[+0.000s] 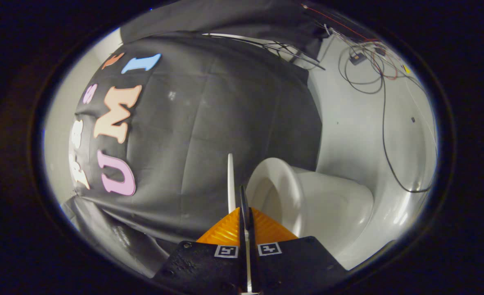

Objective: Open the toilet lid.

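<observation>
The view is rolled on its side. The white toilet lid shows edge-on as a thin strip that runs from between my fingers out ahead of them. My gripper is shut on this lid, both fingers pressing on its faces. The lid stands lifted away from the white toilet. The toilet's oval rim and the hollow of its bowl lie open just beside the fingertips, and a narrow gap separates the lid from the rim.
The booth's black cloth wall hangs close behind the lid. Beyond the toilet lies a white floor with loose black and red cables and a small dark box.
</observation>
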A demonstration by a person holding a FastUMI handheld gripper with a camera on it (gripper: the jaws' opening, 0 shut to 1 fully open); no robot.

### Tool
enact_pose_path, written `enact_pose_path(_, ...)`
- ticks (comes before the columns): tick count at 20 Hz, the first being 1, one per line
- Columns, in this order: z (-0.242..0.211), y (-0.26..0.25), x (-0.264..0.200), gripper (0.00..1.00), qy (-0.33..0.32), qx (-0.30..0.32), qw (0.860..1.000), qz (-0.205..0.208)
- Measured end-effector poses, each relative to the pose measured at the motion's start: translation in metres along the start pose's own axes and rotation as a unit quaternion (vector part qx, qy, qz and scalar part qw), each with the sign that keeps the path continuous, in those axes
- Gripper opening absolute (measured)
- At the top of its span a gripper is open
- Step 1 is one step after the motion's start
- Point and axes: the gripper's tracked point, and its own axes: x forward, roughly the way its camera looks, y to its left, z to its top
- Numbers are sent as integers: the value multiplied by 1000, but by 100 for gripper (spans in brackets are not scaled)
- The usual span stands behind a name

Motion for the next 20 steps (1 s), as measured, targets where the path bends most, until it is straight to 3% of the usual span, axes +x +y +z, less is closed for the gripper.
enact_pose_path(9, -38, 137, -4, 3, 8, -166, 986, 21)
enact_pose_path(20, -119, 246, -6, 3, 43, -330, 943, 21)
